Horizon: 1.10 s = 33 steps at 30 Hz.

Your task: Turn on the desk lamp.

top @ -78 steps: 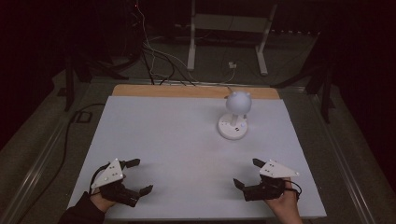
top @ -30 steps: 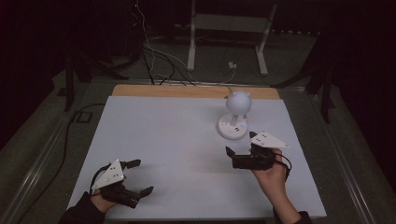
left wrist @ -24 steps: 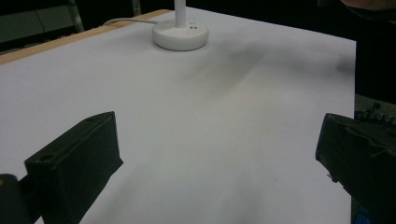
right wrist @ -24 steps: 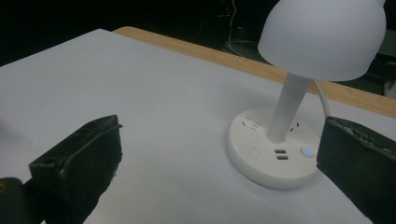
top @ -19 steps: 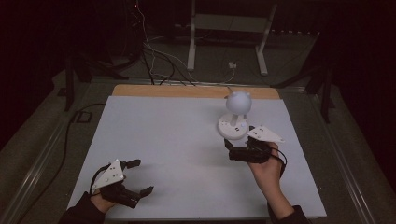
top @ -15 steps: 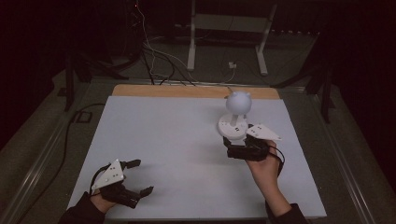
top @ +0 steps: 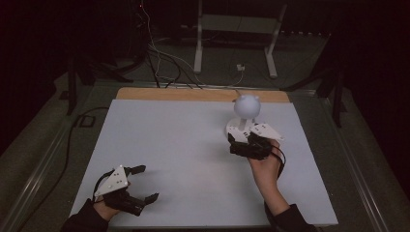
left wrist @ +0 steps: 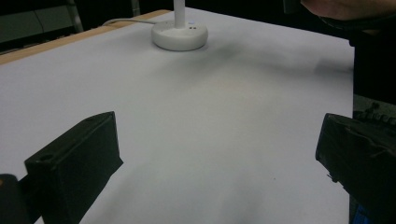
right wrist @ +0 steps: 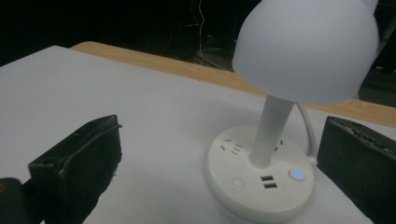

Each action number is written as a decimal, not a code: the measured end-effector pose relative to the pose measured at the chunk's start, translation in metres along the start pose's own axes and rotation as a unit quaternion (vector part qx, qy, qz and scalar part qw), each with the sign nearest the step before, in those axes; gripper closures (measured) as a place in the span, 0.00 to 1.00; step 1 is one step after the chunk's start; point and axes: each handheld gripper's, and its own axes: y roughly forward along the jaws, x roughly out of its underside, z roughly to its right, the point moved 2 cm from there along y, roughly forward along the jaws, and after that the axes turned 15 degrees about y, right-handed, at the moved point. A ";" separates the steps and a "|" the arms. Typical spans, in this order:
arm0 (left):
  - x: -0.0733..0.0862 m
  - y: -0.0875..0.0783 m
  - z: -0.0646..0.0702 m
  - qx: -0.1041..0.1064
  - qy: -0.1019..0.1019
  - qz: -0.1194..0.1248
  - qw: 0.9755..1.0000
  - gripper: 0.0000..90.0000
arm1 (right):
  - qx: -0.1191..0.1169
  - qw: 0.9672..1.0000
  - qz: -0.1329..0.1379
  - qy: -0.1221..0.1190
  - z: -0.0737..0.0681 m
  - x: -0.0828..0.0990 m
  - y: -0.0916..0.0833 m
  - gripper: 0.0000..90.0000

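While your left gripper rests open at lower left, your right gripper, jaws spread, sits just below the upright lamp right of centre, base nearest.

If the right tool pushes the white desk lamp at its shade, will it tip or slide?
The desk lamp probably tips rather than slides: its big shade sits high on a thin stem. The wide round base may resist somewhat. Its cord behind might tug it. The right tool stands open nearby.
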 end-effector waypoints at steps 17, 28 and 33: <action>0.000 0.000 0.001 0.002 0.000 0.000 1.000 0.00 | 0.007 0.999 0.030 0.017 0.007 0.019 0.034 0.00; 0.000 0.000 0.001 0.003 0.000 -0.002 1.000 0.00 | 0.034 0.998 0.033 0.032 0.017 0.030 0.046 0.08; 0.000 0.001 0.001 0.004 0.000 -0.002 1.000 0.00 | 0.055 0.997 0.025 0.037 0.021 0.033 0.049 0.25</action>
